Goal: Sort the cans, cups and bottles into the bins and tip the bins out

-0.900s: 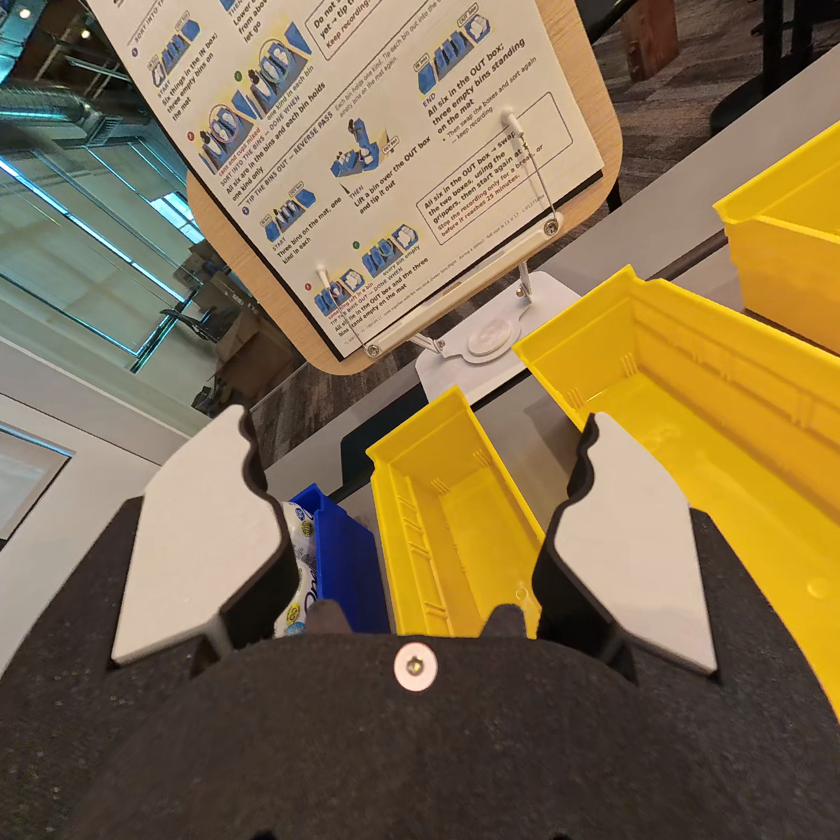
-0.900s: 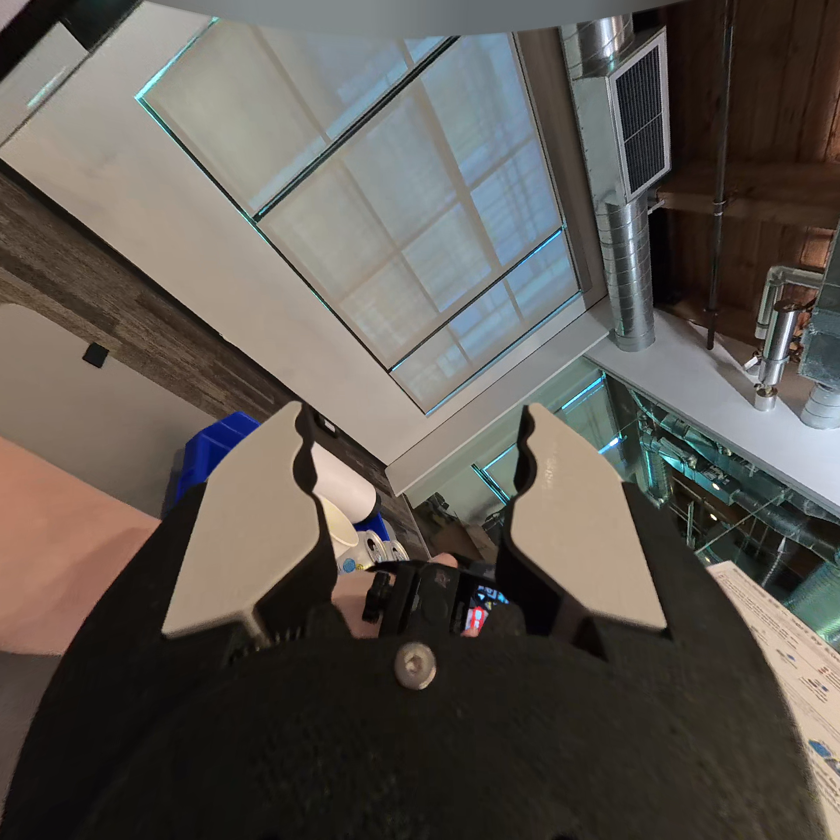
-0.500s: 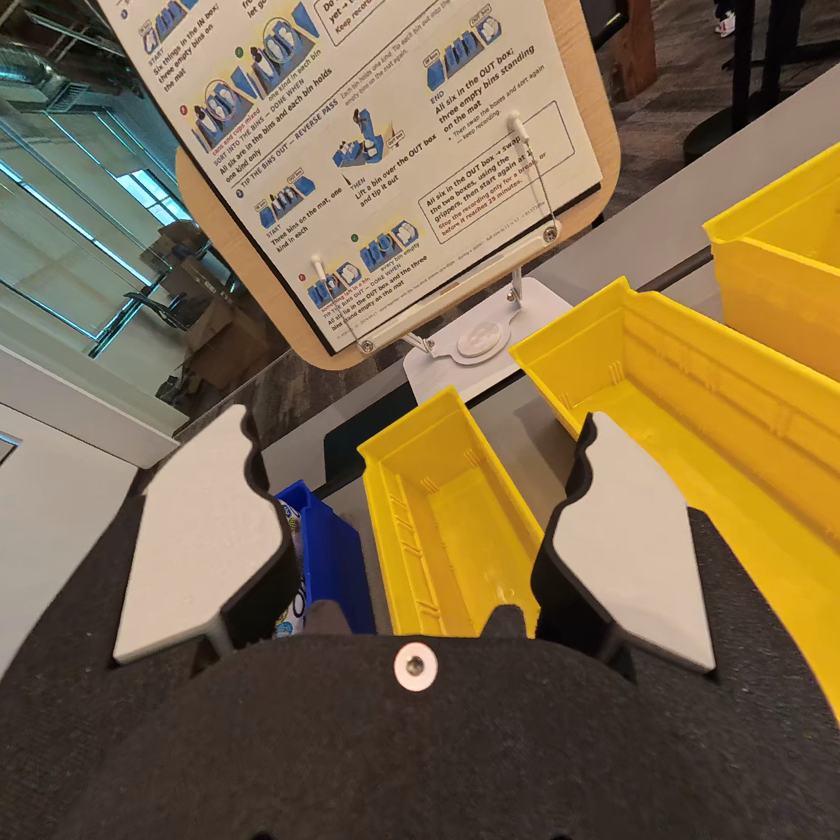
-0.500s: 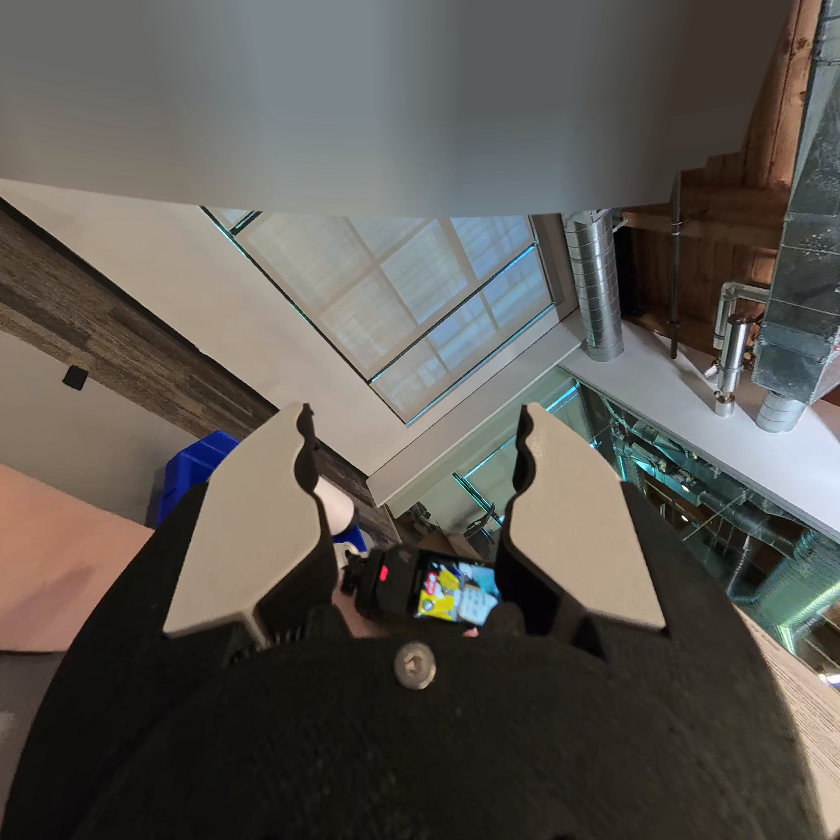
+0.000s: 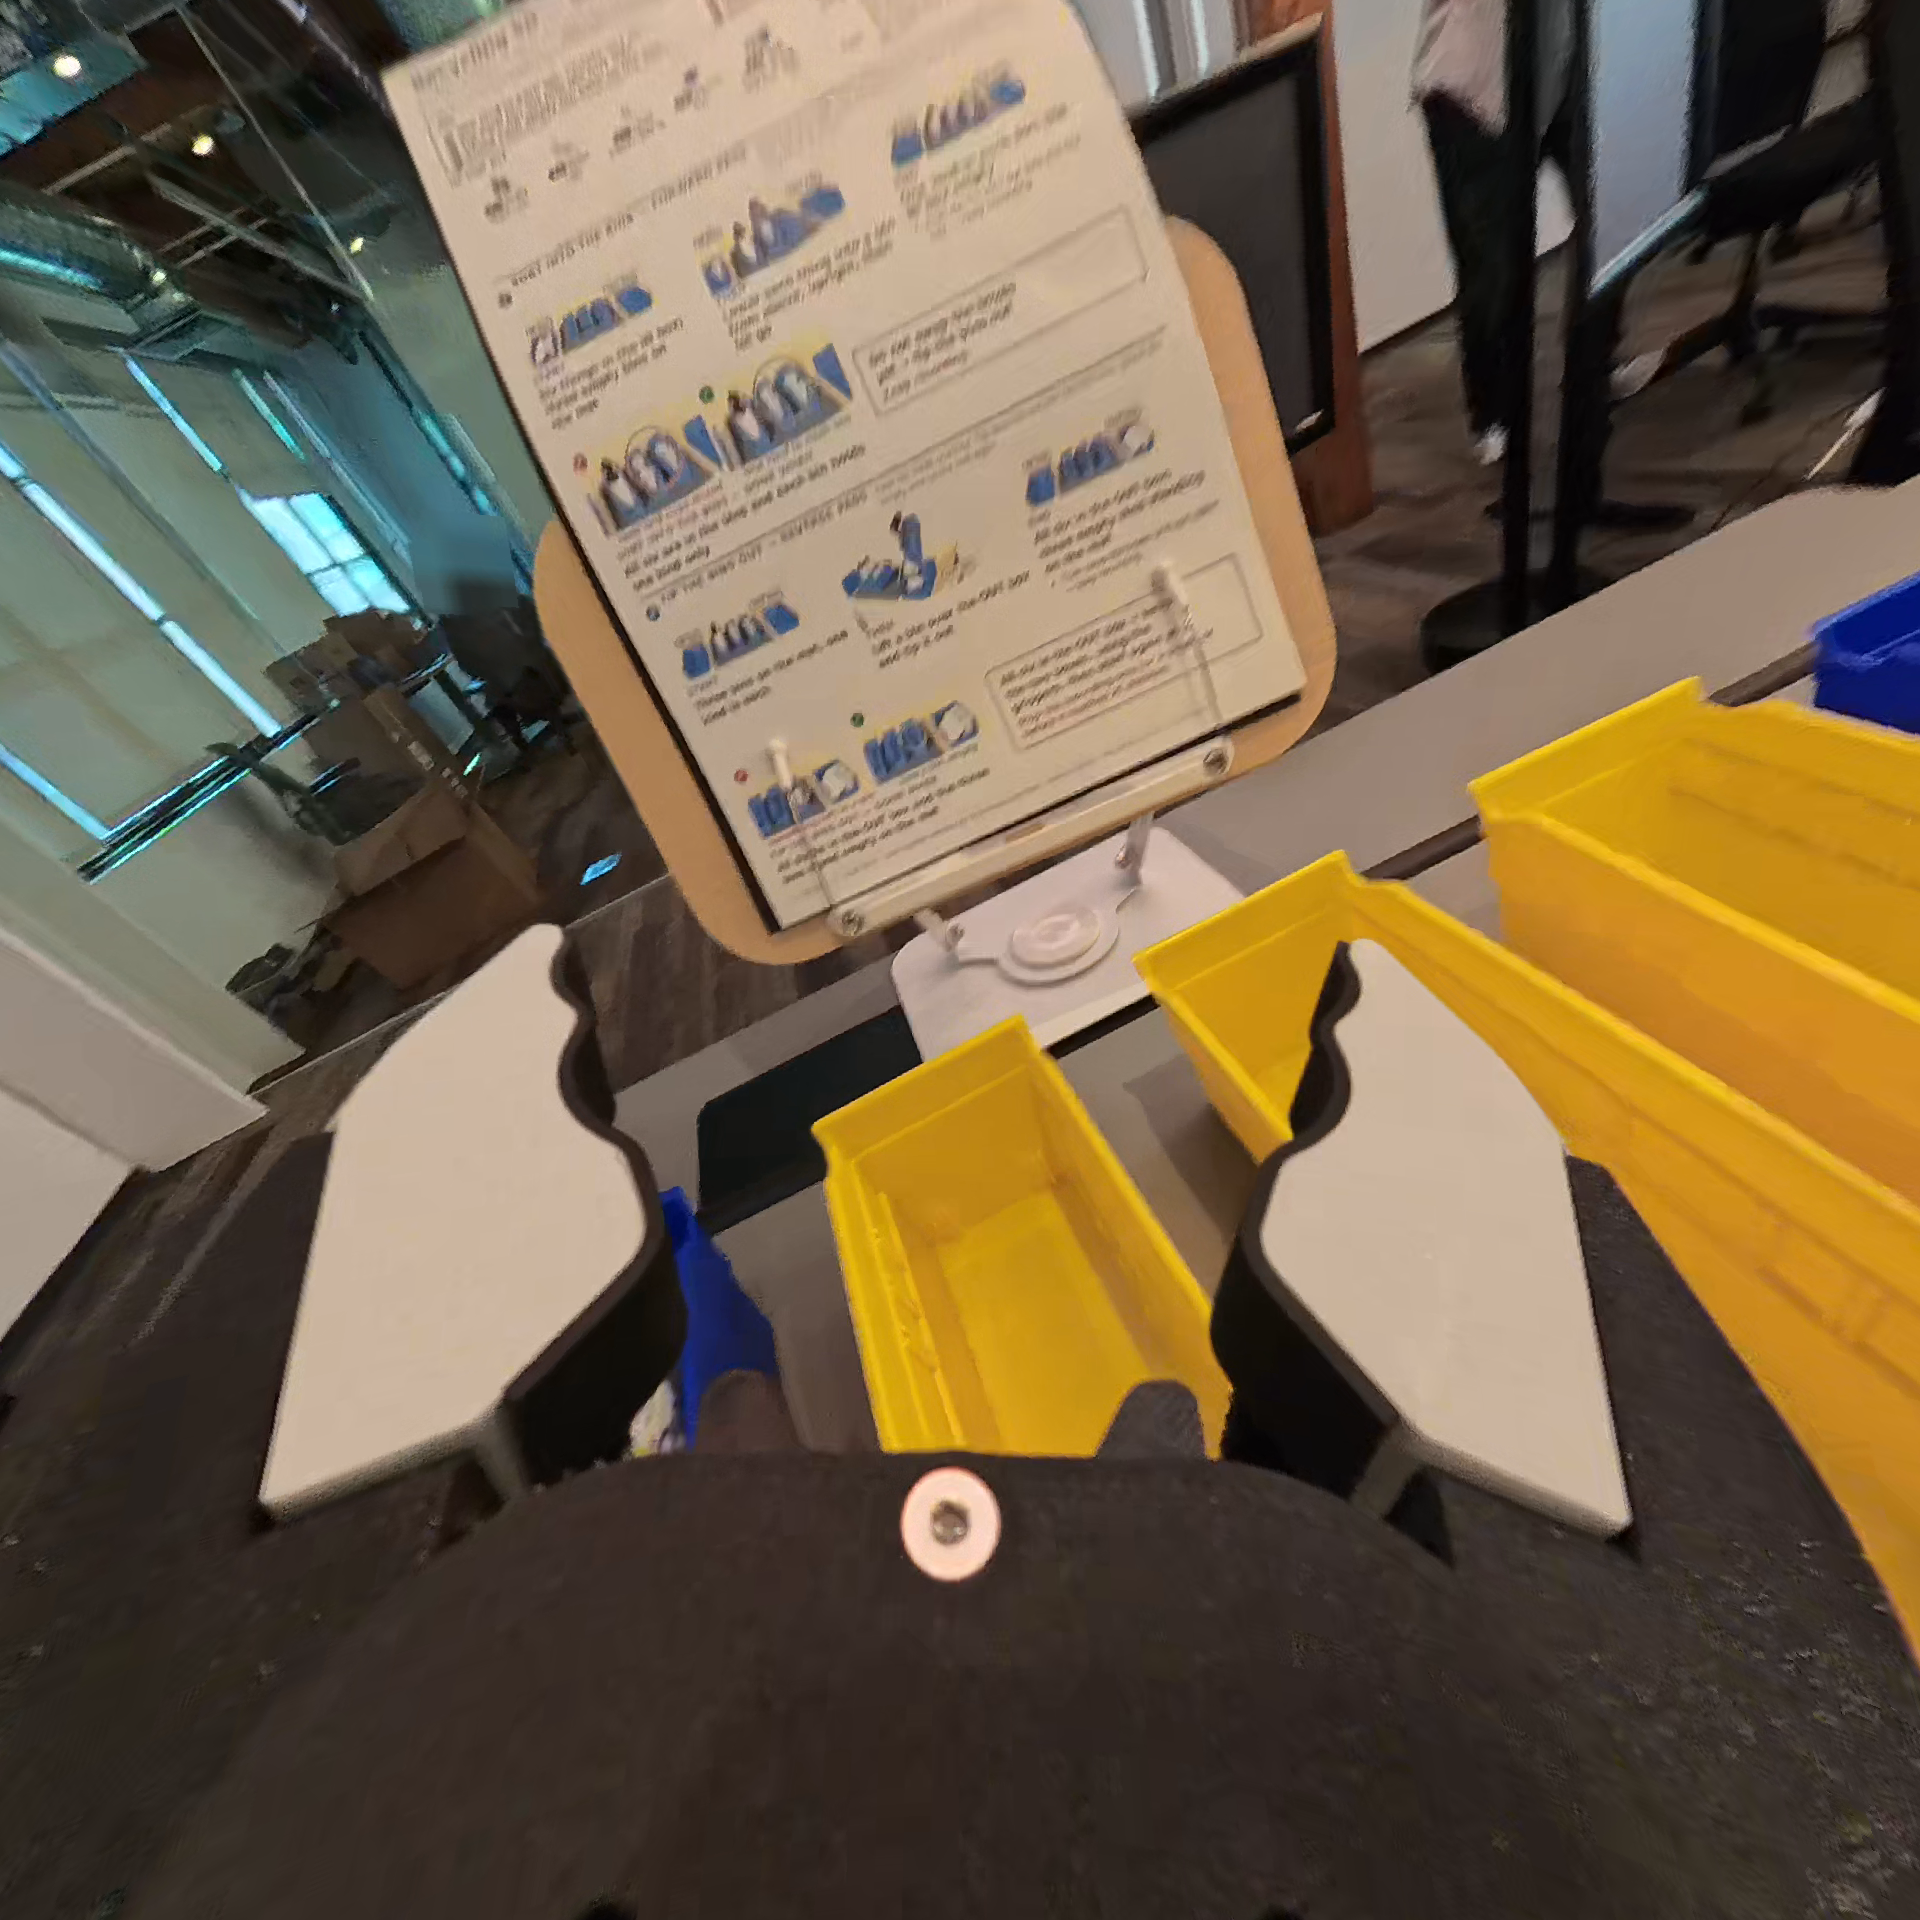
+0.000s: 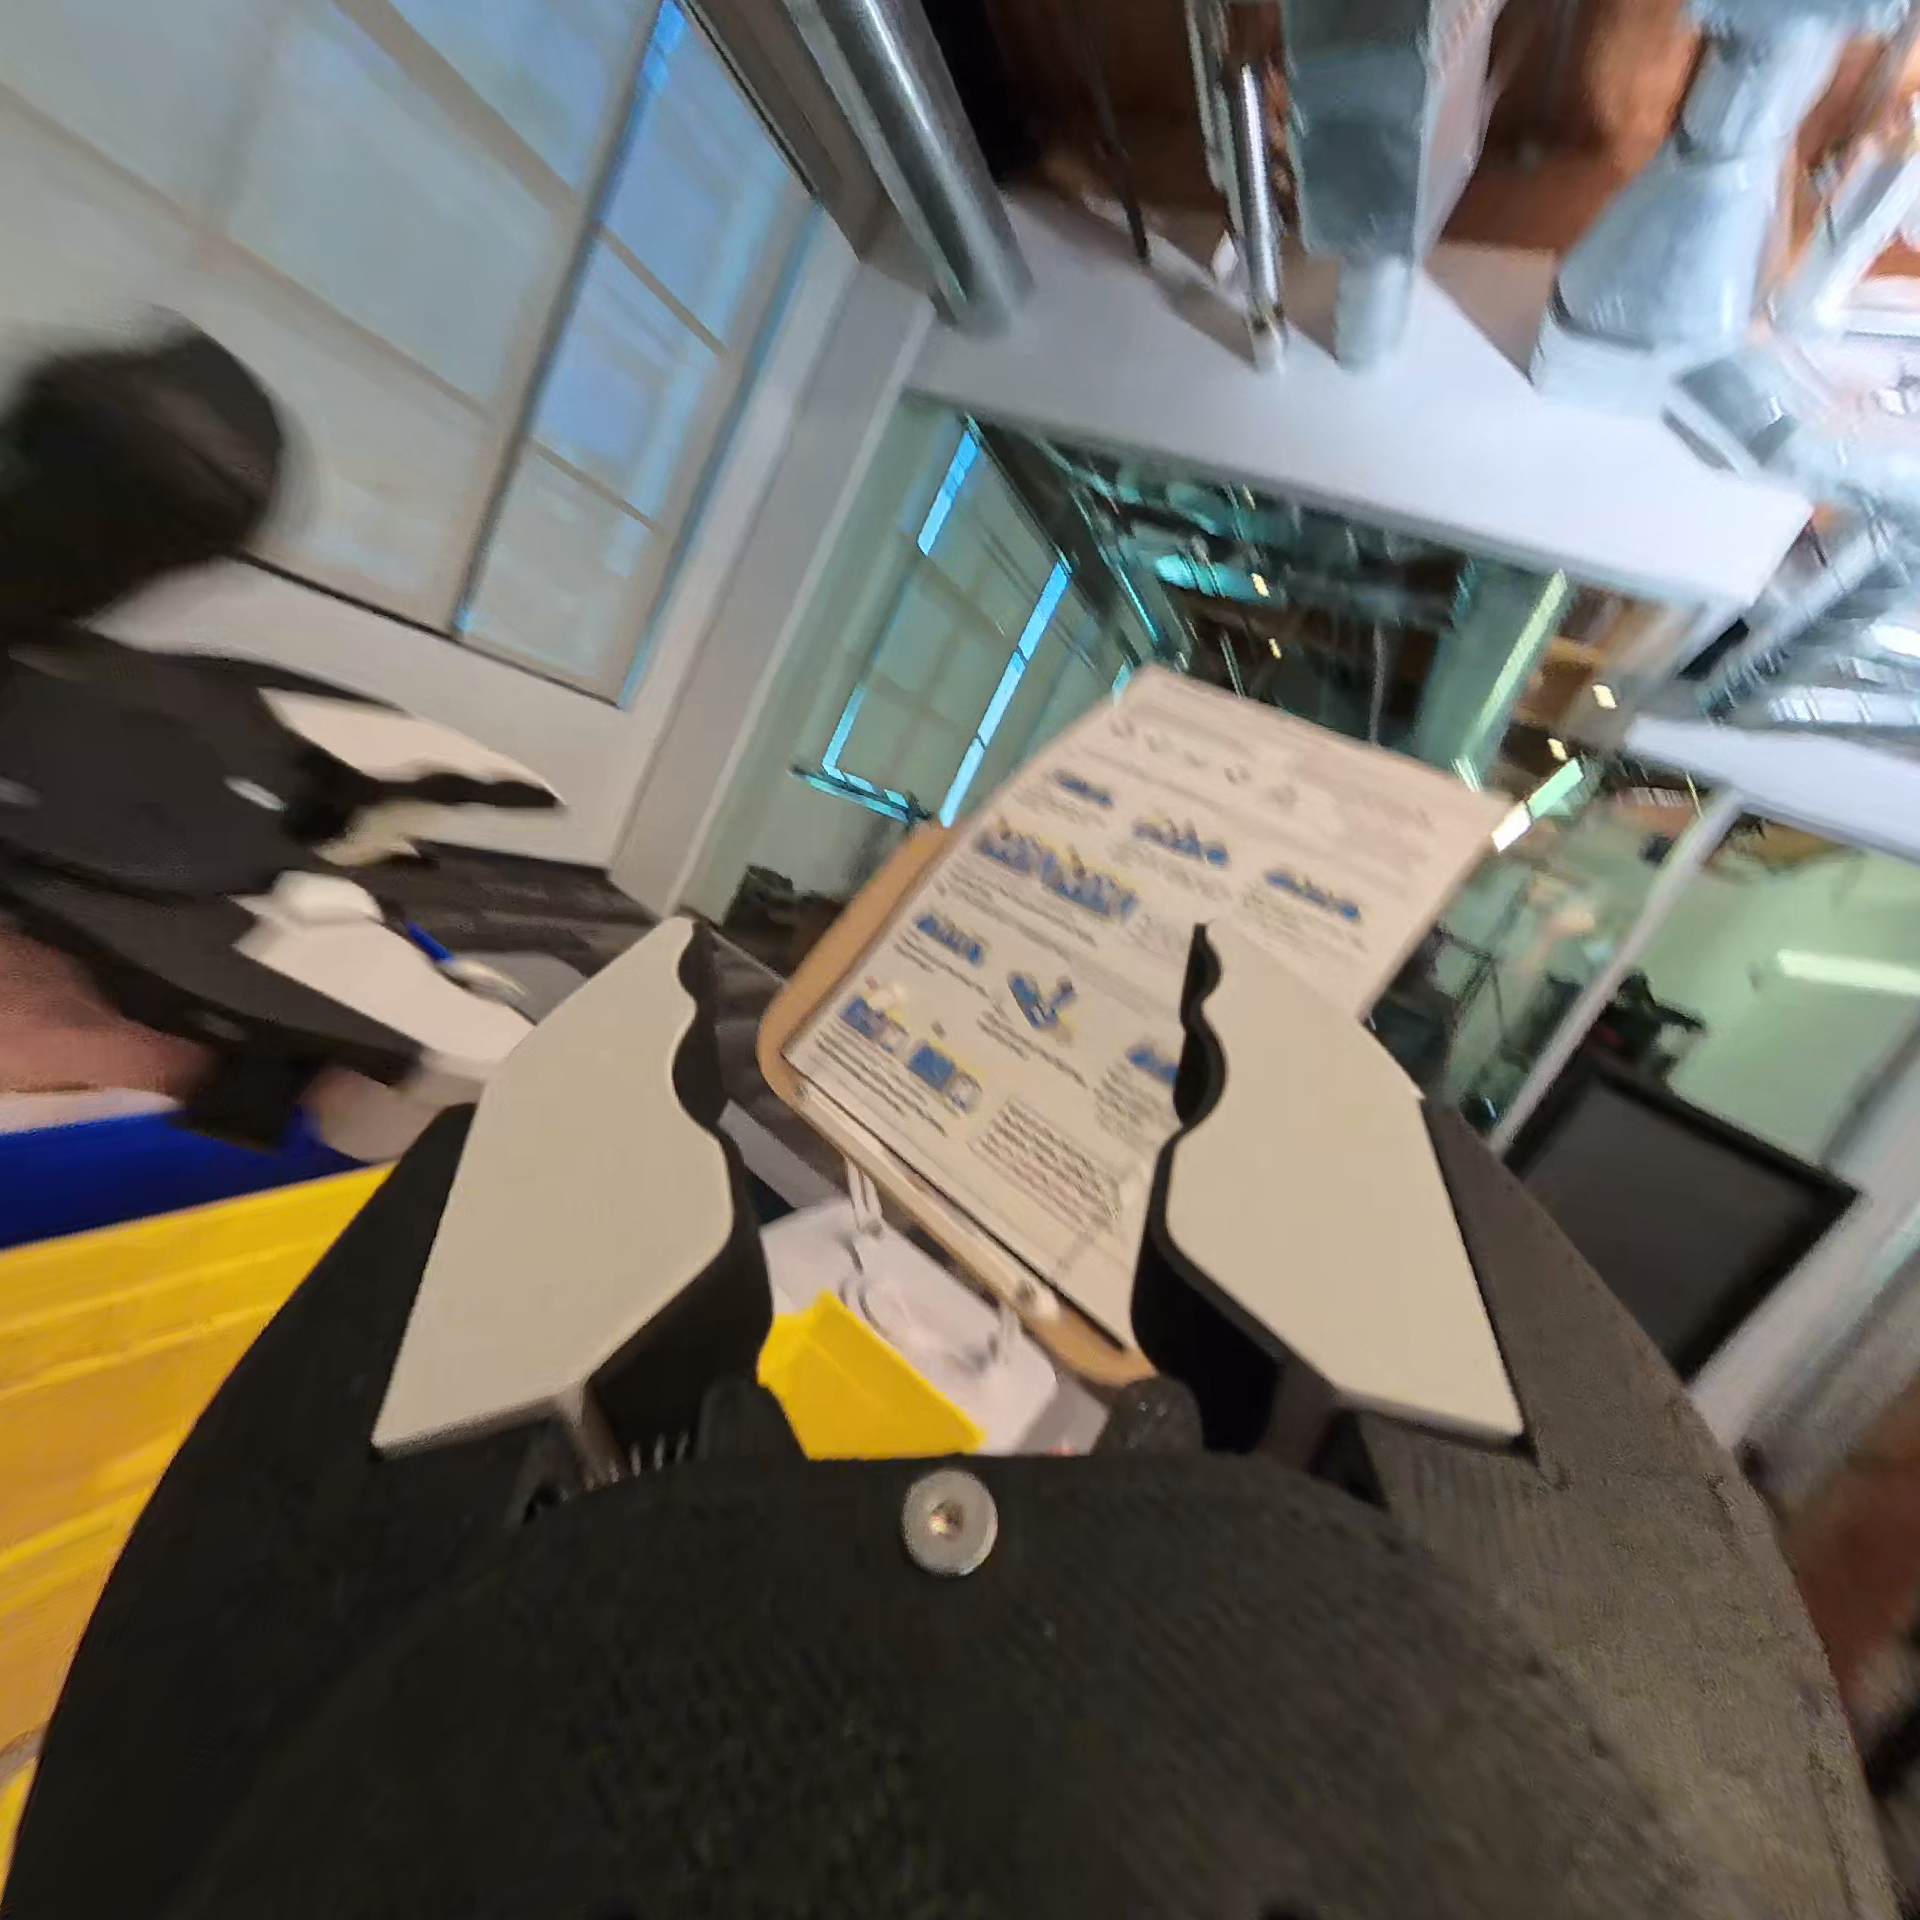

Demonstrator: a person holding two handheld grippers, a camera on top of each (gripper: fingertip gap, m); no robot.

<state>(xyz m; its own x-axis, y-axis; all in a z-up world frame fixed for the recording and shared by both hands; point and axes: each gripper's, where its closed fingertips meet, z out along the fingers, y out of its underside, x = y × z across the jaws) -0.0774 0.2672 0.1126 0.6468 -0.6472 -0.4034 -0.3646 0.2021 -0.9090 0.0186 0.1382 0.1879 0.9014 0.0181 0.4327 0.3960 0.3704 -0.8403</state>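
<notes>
Both grippers have swung toward the instruction board.
Left gripper gapes wide above yellow bins; right gripper half-open, both holding nothing.

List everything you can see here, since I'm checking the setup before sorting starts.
Yellow bins: three, empty as far as visible, side by side on the table; narrow one nearest the left gripper, two wider ones to its right.
Blue bins: two; one at the narrow yellow bin's left, partly hidden by a finger, one at the far right edge.
Instruction board: one, white sheet on a tan panel, standing on a white base behind the bins.
Table: one, grey.
Black mat: one, under the bins.
Person: one, standing far right in the background.
Left gripper: open, nothing held.
Right gripper: open, nothing held.
</notes>
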